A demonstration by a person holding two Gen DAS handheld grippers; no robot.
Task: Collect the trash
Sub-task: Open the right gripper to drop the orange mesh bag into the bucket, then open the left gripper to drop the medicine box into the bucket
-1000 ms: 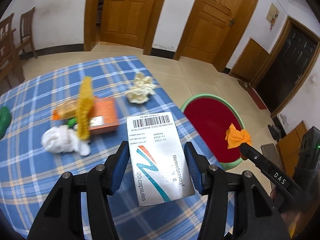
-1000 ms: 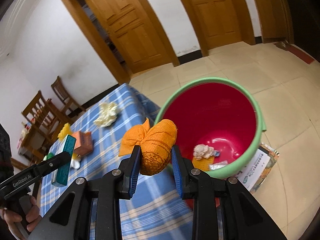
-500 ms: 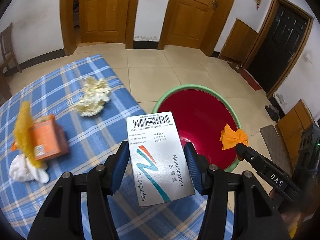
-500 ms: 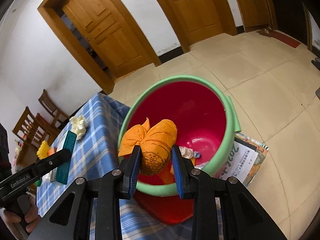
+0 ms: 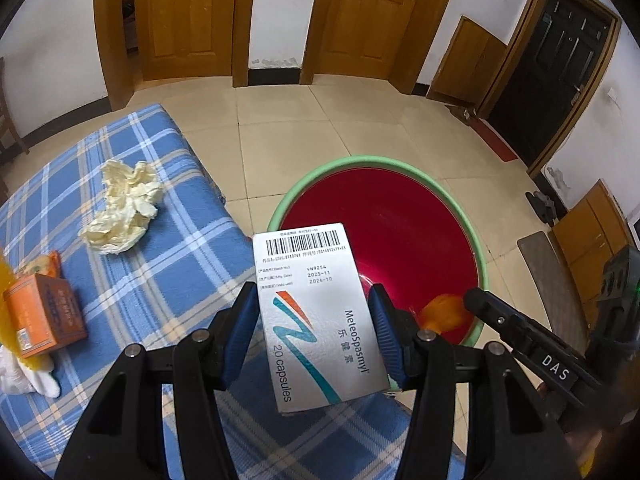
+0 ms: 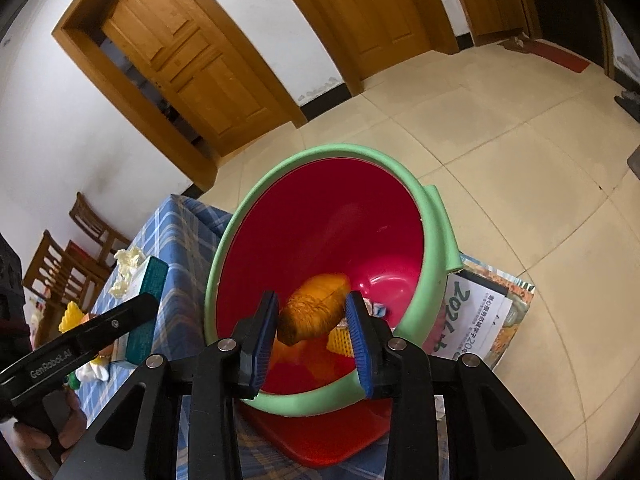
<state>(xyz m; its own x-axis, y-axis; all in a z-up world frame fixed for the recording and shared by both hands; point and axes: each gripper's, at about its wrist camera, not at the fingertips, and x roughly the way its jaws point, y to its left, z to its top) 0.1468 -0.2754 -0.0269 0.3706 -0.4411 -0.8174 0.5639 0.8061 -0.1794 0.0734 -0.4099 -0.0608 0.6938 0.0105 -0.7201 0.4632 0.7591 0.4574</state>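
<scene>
Over the bin (image 6: 434,216), the right claw (image 6: 314,330) had just been opening around the blurred orange wad (image 6: 316,308); the left claw (image 5: 314,330) clamped the pill box (image 5: 316,312), which might clip the rim if released short.

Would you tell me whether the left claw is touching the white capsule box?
Touching: the left wrist view shows both blue pads of the left claw pressed against the white capsule box.

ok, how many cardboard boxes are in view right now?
2. The white capsule box is clamped in the left gripper. The orange box lies on the plaid table, far left. More may be hidden out of frame.
</scene>
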